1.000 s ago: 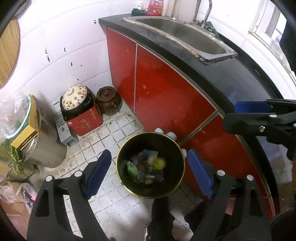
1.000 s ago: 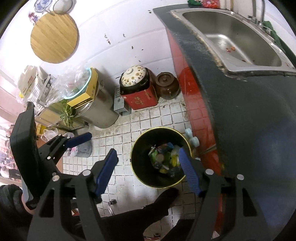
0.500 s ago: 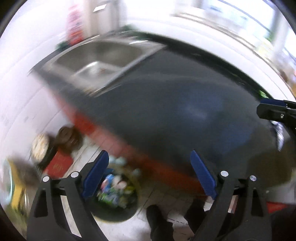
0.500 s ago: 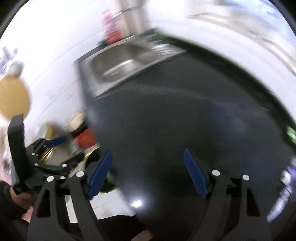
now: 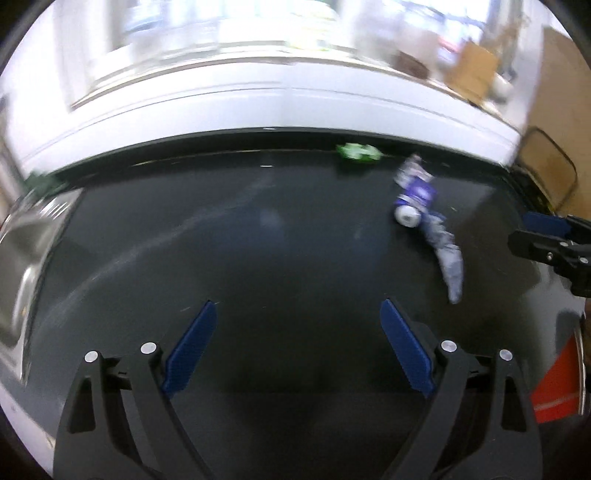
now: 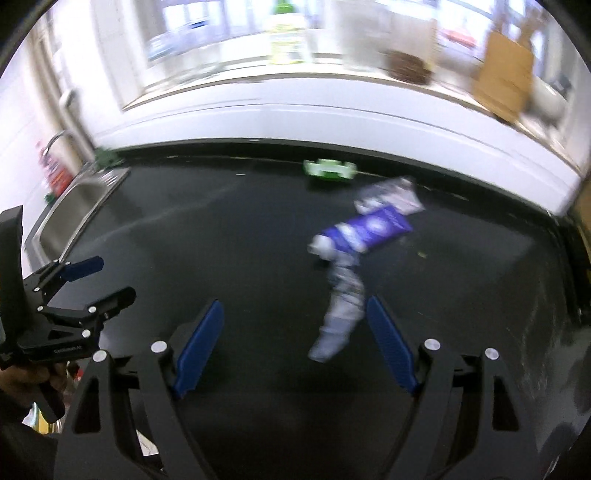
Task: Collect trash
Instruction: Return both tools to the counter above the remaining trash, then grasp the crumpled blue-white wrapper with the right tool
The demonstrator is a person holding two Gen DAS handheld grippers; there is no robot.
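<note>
Both views are blurred by motion. On the black counter (image 5: 258, 240) lie a purple packet with a white cap (image 5: 415, 195) (image 6: 369, 229), a crumpled grey-white wrapper (image 5: 447, 251) (image 6: 343, 299) and, by the back edge, a green wrapper (image 5: 360, 151) (image 6: 328, 170). My left gripper (image 5: 297, 306) hangs open over bare counter, left of the trash. My right gripper (image 6: 294, 303) is open too; the grey wrapper's lower end shows just inside its right finger (image 6: 388, 339), with no pad pressing on it. Each gripper shows at the edge of the other's view (image 5: 524, 232) (image 6: 107, 280).
A steel sink (image 5: 22, 258) (image 6: 74, 206) is set into the counter at the left. A white ledge (image 6: 332, 122) runs behind the counter, with a cardboard box (image 6: 502, 81) and a green bottle (image 6: 288, 33) above it. The red cabinet front (image 5: 554, 384) shows at lower right.
Both grippers swung up and away from the trash bin on the floor to above the counter. The bin is out of view. The right jaws stand wider.
</note>
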